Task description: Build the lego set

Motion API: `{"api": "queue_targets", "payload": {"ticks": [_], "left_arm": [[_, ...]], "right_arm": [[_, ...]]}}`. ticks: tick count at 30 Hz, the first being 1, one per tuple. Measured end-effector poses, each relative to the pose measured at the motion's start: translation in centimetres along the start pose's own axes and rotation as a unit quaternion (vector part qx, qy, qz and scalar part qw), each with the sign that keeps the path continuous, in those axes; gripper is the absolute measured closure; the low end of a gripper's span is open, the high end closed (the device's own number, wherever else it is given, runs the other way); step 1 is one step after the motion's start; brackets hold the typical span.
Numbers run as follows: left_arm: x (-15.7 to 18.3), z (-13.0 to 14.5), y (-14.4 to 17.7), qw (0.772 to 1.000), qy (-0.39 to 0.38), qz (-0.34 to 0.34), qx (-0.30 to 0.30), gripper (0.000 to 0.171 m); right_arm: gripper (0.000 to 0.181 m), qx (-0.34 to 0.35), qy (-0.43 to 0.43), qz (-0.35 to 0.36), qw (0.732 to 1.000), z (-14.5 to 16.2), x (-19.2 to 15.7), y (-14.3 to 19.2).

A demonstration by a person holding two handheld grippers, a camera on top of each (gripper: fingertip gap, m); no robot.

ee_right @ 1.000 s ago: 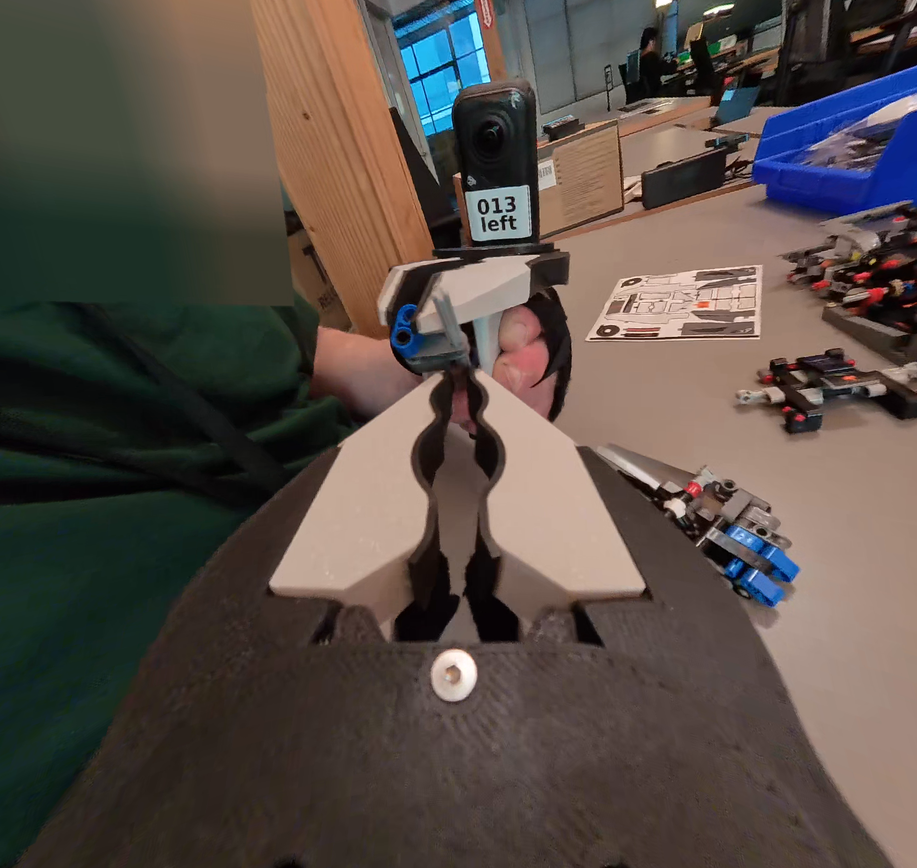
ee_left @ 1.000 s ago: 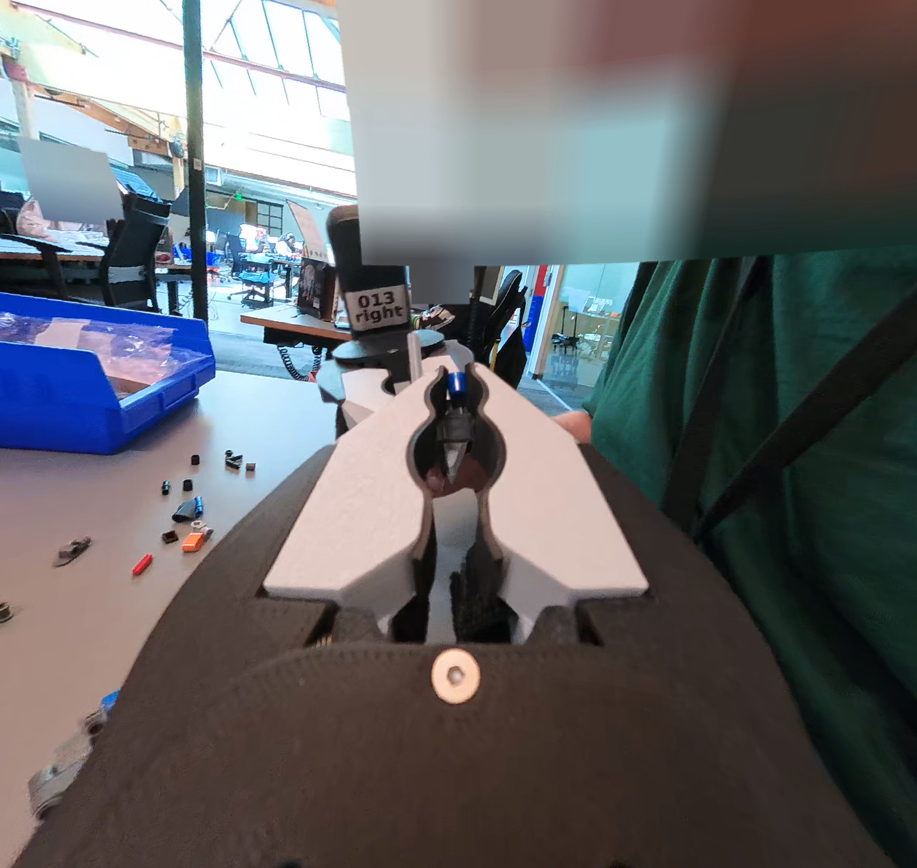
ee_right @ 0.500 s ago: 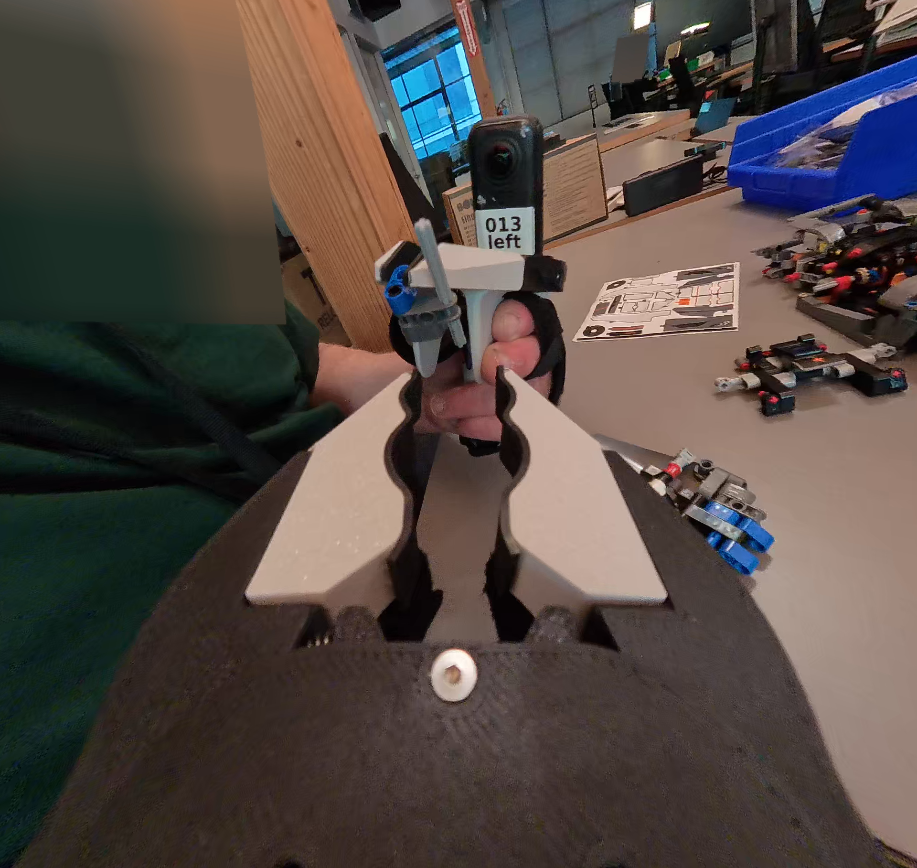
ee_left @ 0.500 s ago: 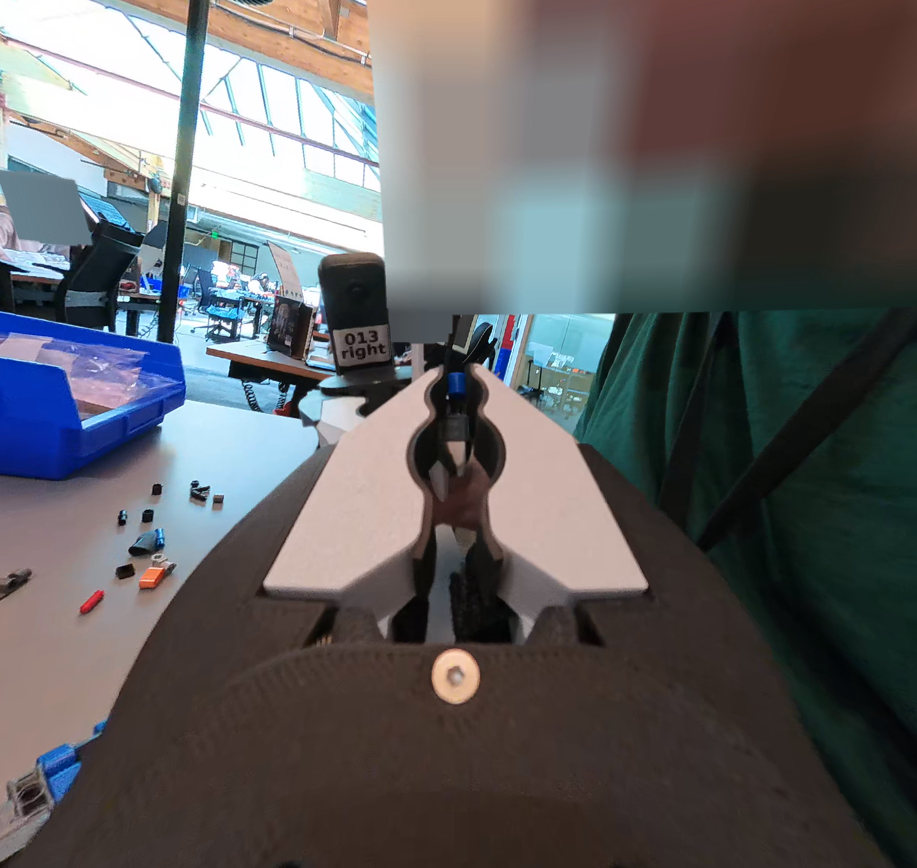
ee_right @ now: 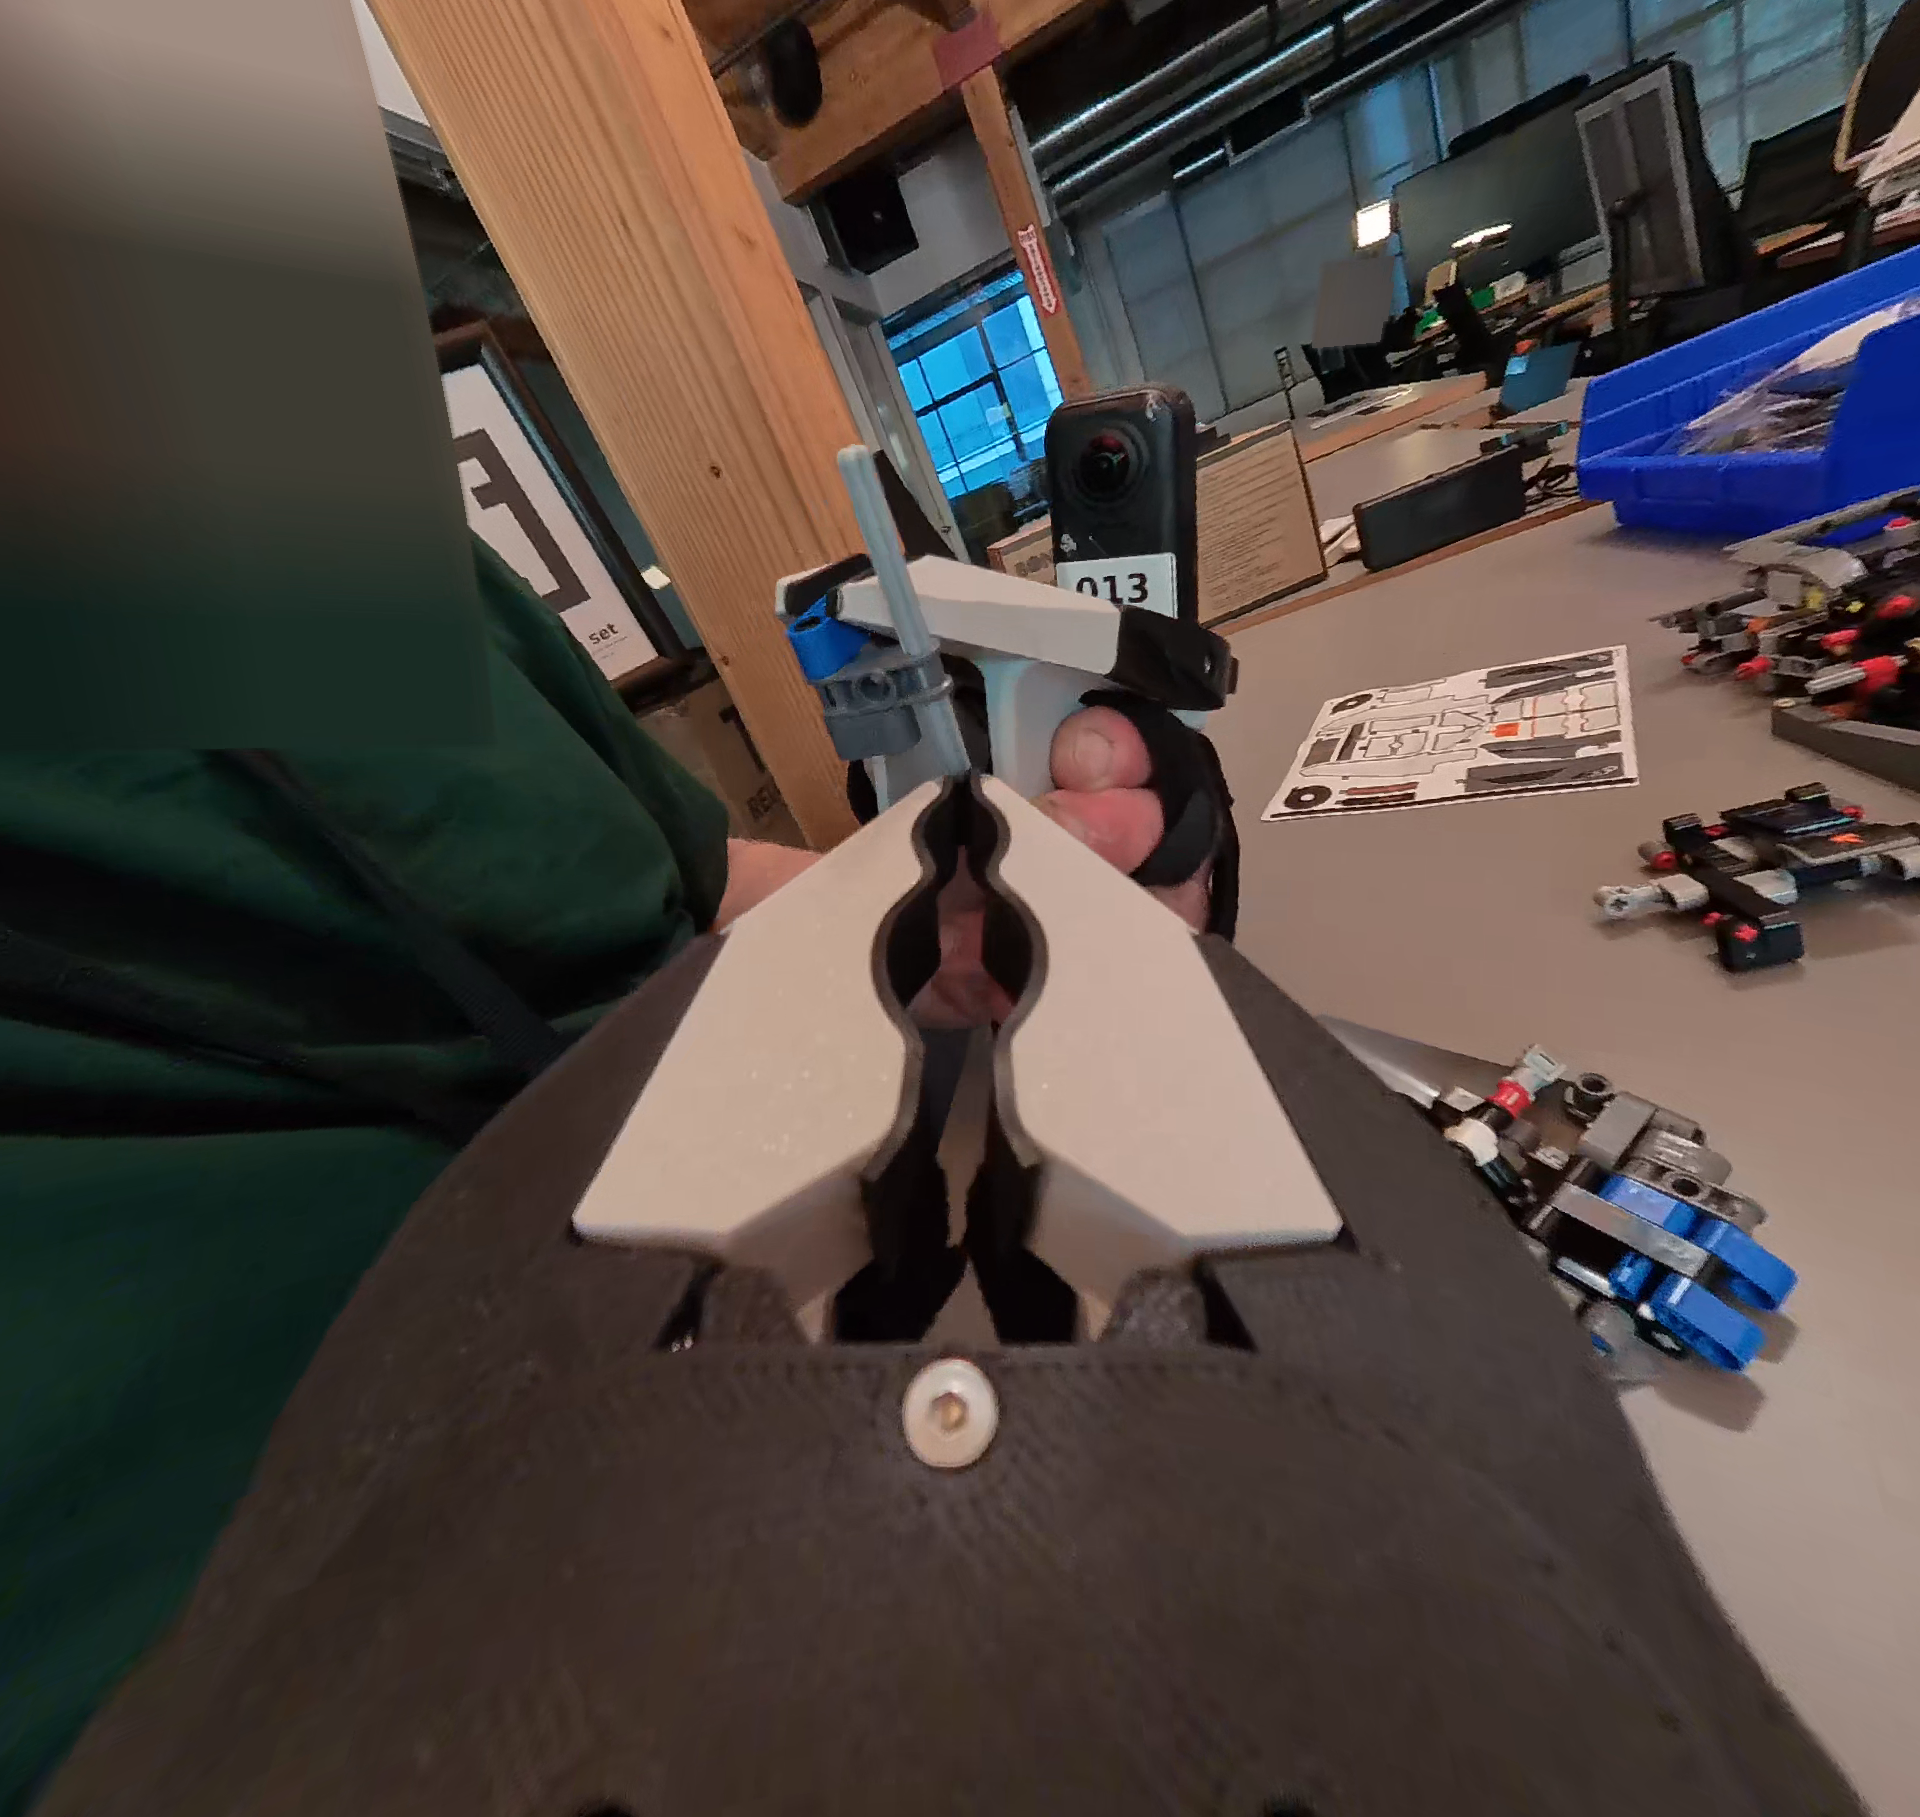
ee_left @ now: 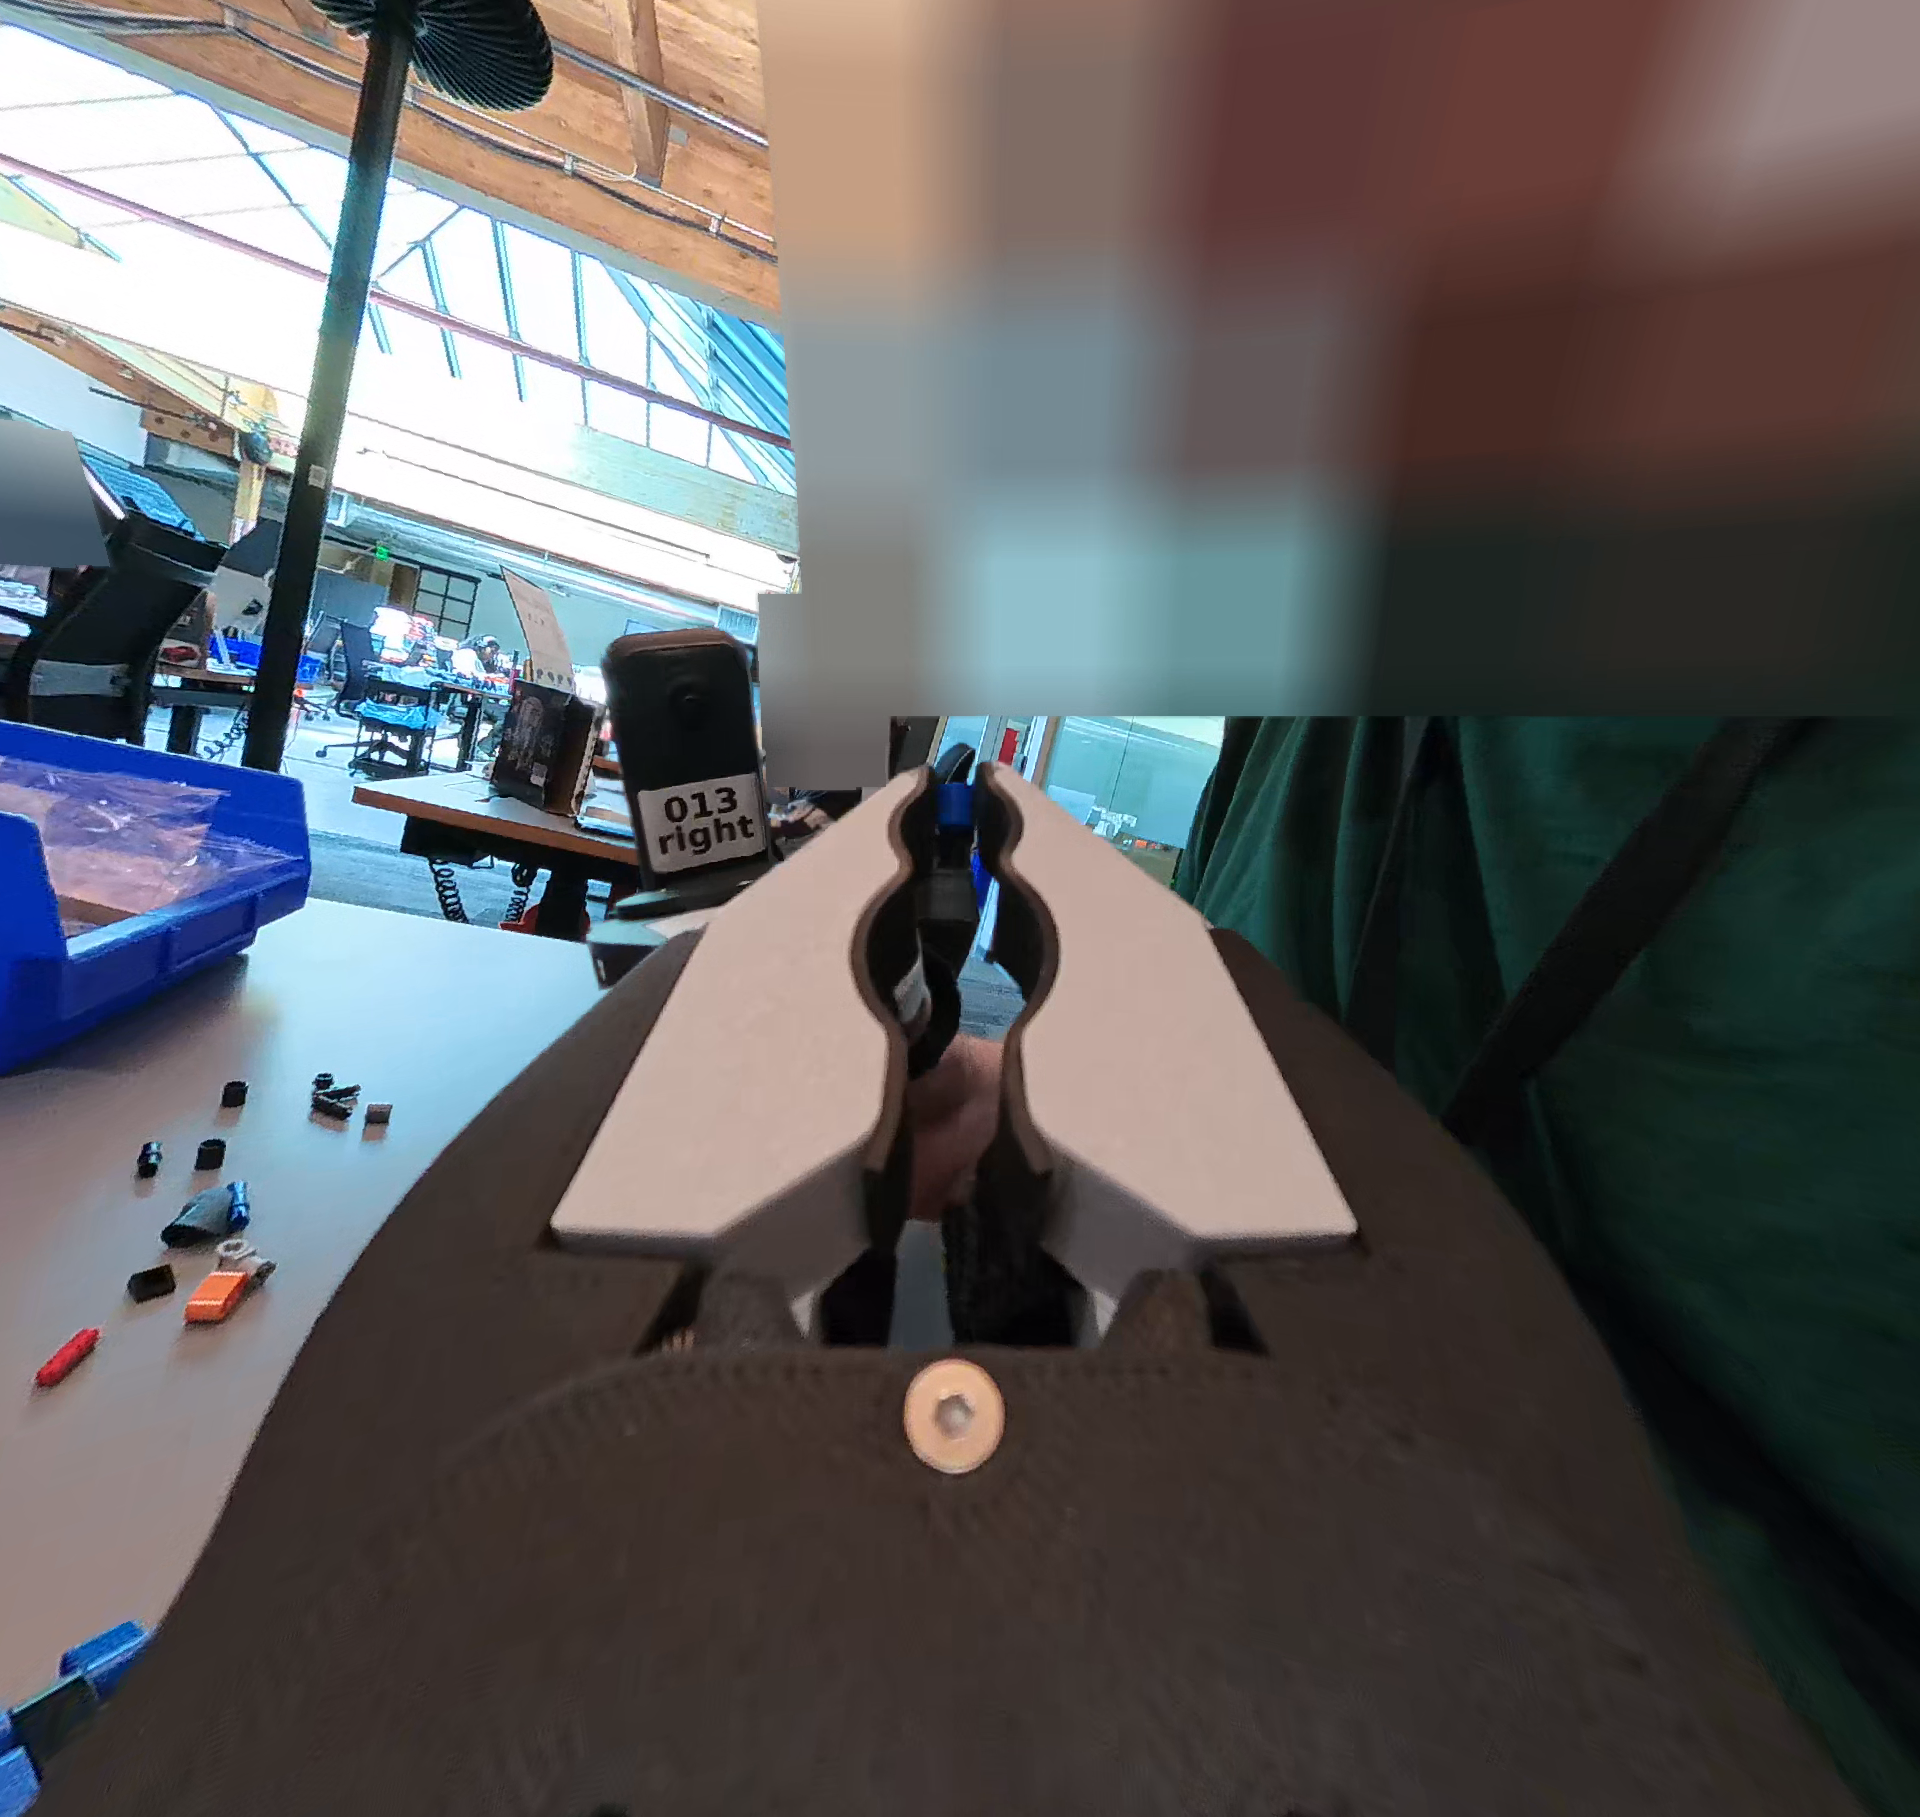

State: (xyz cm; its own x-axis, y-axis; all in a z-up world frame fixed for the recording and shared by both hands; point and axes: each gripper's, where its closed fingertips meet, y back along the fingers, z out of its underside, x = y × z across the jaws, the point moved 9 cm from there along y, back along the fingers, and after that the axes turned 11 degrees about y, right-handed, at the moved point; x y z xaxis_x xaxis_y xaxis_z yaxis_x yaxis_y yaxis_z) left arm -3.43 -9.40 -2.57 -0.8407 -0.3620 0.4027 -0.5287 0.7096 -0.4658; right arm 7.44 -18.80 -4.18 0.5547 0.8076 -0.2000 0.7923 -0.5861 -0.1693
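Observation:
My left gripper is shut on a small grey lego connector with a blue pin, held in the air in front of a person in a green top. In the right wrist view the left gripper holds this connector with a thin grey axle running through it, tilted slightly. My right gripper is shut on the lower end of that axle, just below the connector. The right gripper's camera shows behind my left fingers.
On the grey table lie several loose small parts and a blue bin. The right wrist view shows a printed sheet, lego assemblies, another blue bin and a wooden post.
My right gripper opened half a second ago and has now closed on the axle's lower end. Both grippers have tilted upward, and the axle stands higher through the connector.

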Motion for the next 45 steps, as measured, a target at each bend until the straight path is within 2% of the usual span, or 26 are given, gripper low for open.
{"api": "queue_targets", "payload": {"ticks": [8, 9, 14, 20, 25, 31, 37, 45], "left_arm": [[-0.5, -0.5, 0.7, 1.000, 0.001, -0.009, 0.014, 0.167], [-0.5, -0.4, 0.8, 1.000, -0.001, -0.011, 0.010, 0.171], [-1.0, 0.0, 0.6, 1.000, 0.002, -0.027, -0.007, 0.171], [-2.6, 0.0, 1.2, 0.997, 0.015, -0.077, -0.013, 0.171], [-4.3, 0.3, 1.2, 0.991, 0.033, -0.128, -0.037, 0.171], [-6.2, 0.8, 1.0, 0.976, 0.048, -0.196, -0.080, 0.171], [-6.5, 0.9, 0.3, 0.966, 0.032, -0.229, -0.114, 0.171], [-6.4, 0.8, 0.1, 0.964, 0.025, -0.236, -0.118, 0.171]], "right_arm": [[0.181, 0.006, 0.034, 0.059, 0.998, -1.4, -0.3, 2.1], [0.181, 0.007, 0.041, 0.064, 0.997, -1.6, -0.5, 2.4], [0.181, -0.030, 0.037, 0.092, 0.995, -1.1, 0.0, 2.5], [0.181, -0.041, 0.014, 0.132, 0.990, -0.7, 1.7, 3.2], [0.181, -0.055, 0.008, 0.163, 0.985, -0.5, 3.2, 4.3], [0.181, -0.103, 0.004, 0.207, 0.973, 0.1, 4.7, 5.6], [0.181, -0.097, 0.008, 0.213, 0.972, 0.2, 4.6, 6.4], [0.181, -0.087, 0.023, 0.216, 0.972, 0.0, 4.4, 6.4]]}}
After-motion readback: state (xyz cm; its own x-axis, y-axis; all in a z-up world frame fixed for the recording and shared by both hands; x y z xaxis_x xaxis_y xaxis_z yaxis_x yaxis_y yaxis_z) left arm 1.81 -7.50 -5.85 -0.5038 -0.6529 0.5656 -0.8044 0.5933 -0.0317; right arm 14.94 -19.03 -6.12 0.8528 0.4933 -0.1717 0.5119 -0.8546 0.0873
